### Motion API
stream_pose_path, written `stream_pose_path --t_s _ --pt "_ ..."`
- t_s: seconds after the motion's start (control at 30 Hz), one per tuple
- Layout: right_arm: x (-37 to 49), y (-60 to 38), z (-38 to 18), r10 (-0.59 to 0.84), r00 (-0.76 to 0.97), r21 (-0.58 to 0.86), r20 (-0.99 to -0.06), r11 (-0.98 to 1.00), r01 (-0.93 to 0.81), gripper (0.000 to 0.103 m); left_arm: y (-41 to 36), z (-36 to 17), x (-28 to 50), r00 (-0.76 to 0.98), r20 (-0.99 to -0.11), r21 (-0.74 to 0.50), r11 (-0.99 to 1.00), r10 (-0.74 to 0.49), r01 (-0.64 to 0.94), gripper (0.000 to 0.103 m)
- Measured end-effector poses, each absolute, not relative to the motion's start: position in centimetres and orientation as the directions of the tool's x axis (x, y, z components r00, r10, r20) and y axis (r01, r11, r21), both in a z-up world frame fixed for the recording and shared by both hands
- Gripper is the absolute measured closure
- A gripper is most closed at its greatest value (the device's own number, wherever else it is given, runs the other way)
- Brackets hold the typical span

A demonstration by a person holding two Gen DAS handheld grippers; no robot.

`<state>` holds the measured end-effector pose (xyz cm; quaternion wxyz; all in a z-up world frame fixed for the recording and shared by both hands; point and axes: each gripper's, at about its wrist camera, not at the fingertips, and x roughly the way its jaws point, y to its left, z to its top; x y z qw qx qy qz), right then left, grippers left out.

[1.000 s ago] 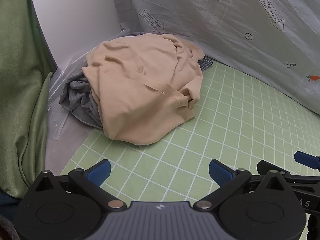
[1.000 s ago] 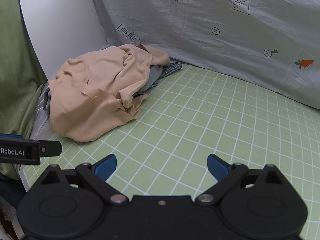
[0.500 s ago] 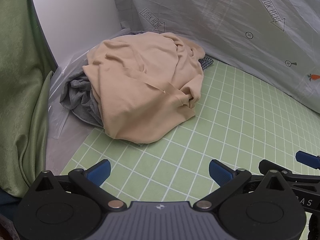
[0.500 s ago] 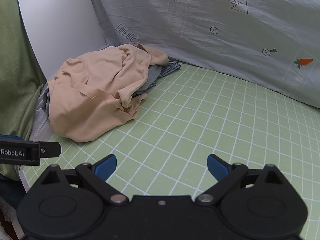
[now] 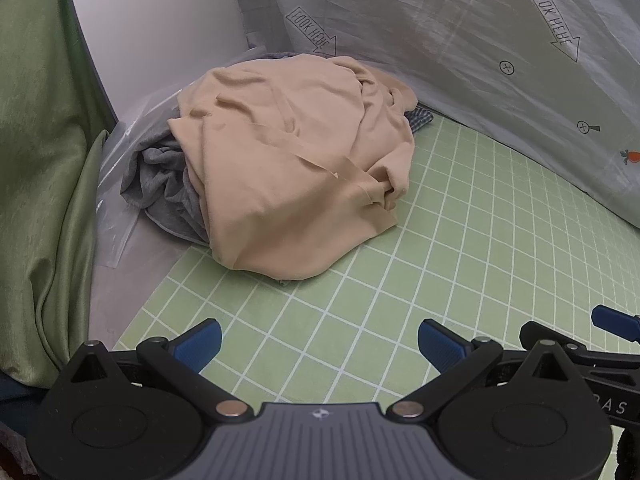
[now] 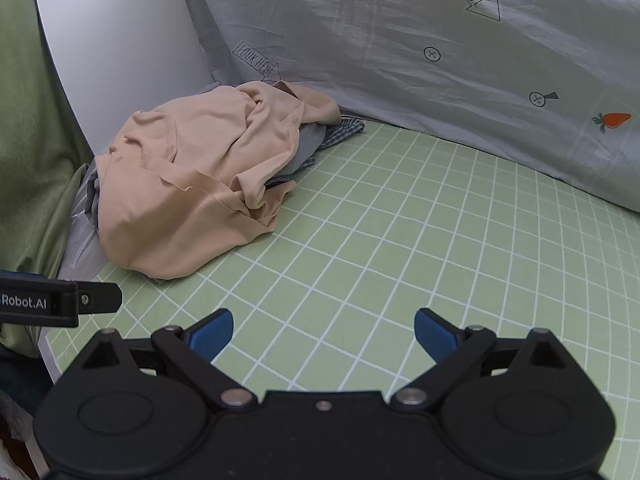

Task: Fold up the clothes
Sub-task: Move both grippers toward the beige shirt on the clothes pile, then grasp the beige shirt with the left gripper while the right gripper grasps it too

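clothes heap waiting, both grippers empty
the beige shirt point(image 5: 288, 168) lies ahead-left of the left gripper point(image 5: 318, 340), nearer than the right gripper point(image 6: 323, 332); both jaws spread wide.

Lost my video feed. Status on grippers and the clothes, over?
Left gripper open, empty. Right gripper open, empty. Beige garment heaped unfolded atop grey clothes, untouched. Green grid mat ahead, nothing blocking.
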<state>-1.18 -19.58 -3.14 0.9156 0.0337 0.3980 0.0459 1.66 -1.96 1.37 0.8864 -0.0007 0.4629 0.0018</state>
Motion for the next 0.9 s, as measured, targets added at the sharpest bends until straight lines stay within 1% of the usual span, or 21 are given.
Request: stream_pose_path --t_s 0.23,0.4,0.57,0.77,0.87,0.9 --pt "-0.3 -19.4 -3.8 0.122 0.658 0.102 -0.743 0.992 -0.069 0.005 -1.2 0.9 2.1 0.551 -0.834 -0.012 0.999 0.012 -0.040 0.000" --pt "1.3 -19.0 -4.1 0.132 0.649 0.101 -0.749 0.991 -0.085 0.005 -0.1 0.8 3.5 0.547 -0.835 0.003 0.996 0.054 -0.095 0.000" --pt "4.2 -18.5 -3.9 0.147 0.653 0.115 -0.743 0.989 -0.093 0.005 1.8 0.8 6.2 0.542 -0.838 -0.028 0.986 0.066 -0.163 0.000" --pt "8.9 -17.0 -3.8 0.154 0.660 0.108 -0.736 0.988 -0.110 0.005 3.6 0.5 10.3 0.538 -0.839 -0.027 0.981 0.082 -0.190 0.000" --pt "11.5 -16.1 -4.1 0.162 0.654 0.109 -0.739 0.987 -0.121 0.007 4.5 0.1 12.4 0.530 -0.845 -0.037 0.979 0.076 -0.200 0.003" --pt "12.4 -15.8 -4.3 0.166 0.652 0.111 -0.740 0.986 -0.125 0.007 4.8 -0.1 13.1 0.526 -0.848 -0.048 0.978 0.067 -0.202 0.007"
